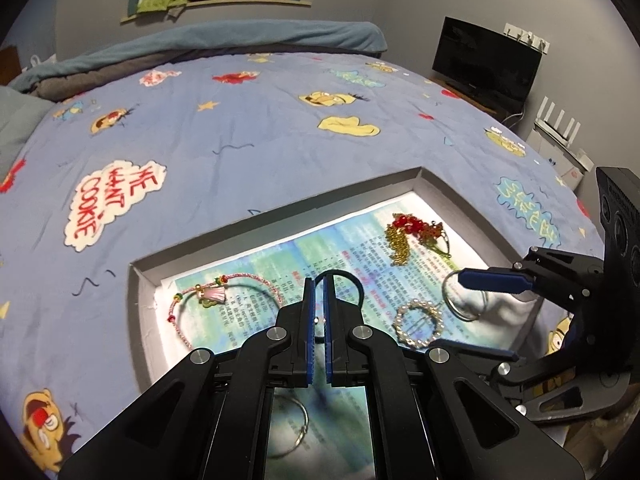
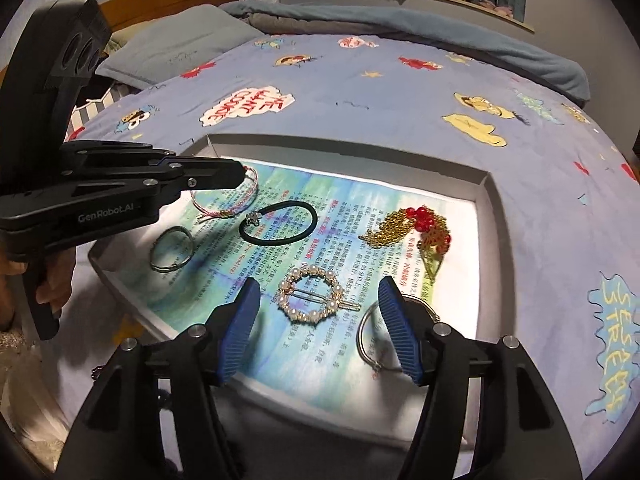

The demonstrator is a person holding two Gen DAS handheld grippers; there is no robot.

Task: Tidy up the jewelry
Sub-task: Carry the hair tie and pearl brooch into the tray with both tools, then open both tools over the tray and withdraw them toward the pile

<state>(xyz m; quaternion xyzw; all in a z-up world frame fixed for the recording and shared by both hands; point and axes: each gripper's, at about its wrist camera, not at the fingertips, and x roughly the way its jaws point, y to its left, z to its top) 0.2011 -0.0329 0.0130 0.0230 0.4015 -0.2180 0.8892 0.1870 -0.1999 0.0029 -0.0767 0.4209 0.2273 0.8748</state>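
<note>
A shallow grey tray lined with a printed sheet lies on the bed. In it are a pink cord bracelet, a black hair tie, a gold chain with red beads, a pearl ring clip and two silver hoops. My left gripper is shut with nothing seen between its pads, over the hair tie and bracelet. My right gripper is open around the pearl clip, above it.
The tray rests on a blue cartoon bedspread. A pillow and rolled blanket lie at the head. A monitor and a white router stand beside the bed.
</note>
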